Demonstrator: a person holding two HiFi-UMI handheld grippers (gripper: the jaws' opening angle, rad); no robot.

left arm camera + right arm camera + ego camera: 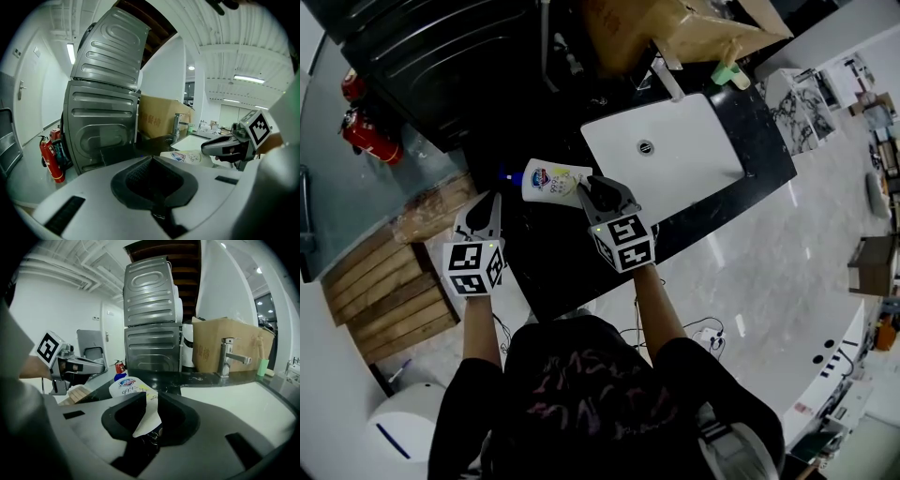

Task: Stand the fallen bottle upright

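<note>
The white bottle (551, 181) with a blue cap lies on its side on the black tabletop (546, 258), just left of the white sink (712, 141), its cap end pointing away from the basin. The right tongs (592, 184) sit at the bottle's base end. In the right gripper view their jaws stand a little apart, and the bottle's white body fills the narrow gap between them. Whether the pads touch it I cannot tell. The left tongs (486, 199) hang near the tabletop's left edge, apart from the bottle on its cap side, and the left gripper view shows their jaws pressed together with nothing in them. That same view shows the bottle lying ahead and to the right, with the other tongs beyond it. Behind the sink stand a metal faucet (229, 355), a cardboard box (225, 338) and a pale green cup (729, 75). Two grey metal appliances (152, 329) are stacked further back. A red fire extinguisher (366, 131) stands on the floor to the left, and wooden slats (384, 291) lie beside the tabletop.
</note>
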